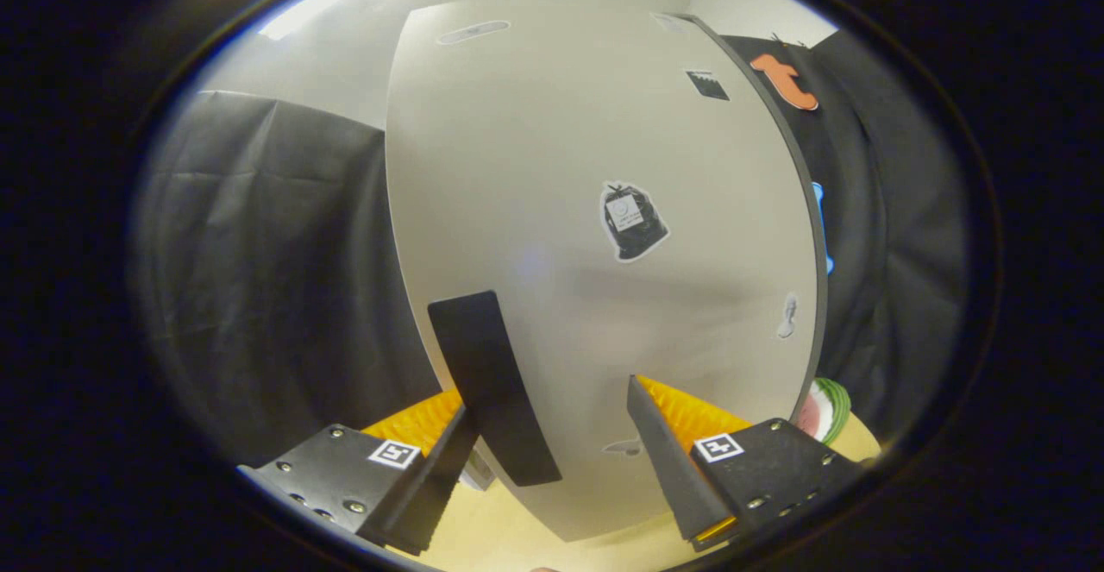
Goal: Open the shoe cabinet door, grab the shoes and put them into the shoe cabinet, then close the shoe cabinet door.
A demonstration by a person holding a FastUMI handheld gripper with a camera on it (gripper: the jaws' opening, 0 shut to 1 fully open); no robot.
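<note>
Smooth cabinet door (604,210), gripper (552,443) parted.

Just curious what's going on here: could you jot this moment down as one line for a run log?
stage: at cabinet door | tongs: open, either side of the black handle | grip: not closed | shoes: not yet placed

One shoe cabinet door (604,210) with one dark handle (492,382) and several stickers; two fingers (664,443) spread apart, gripping nothing.
</note>
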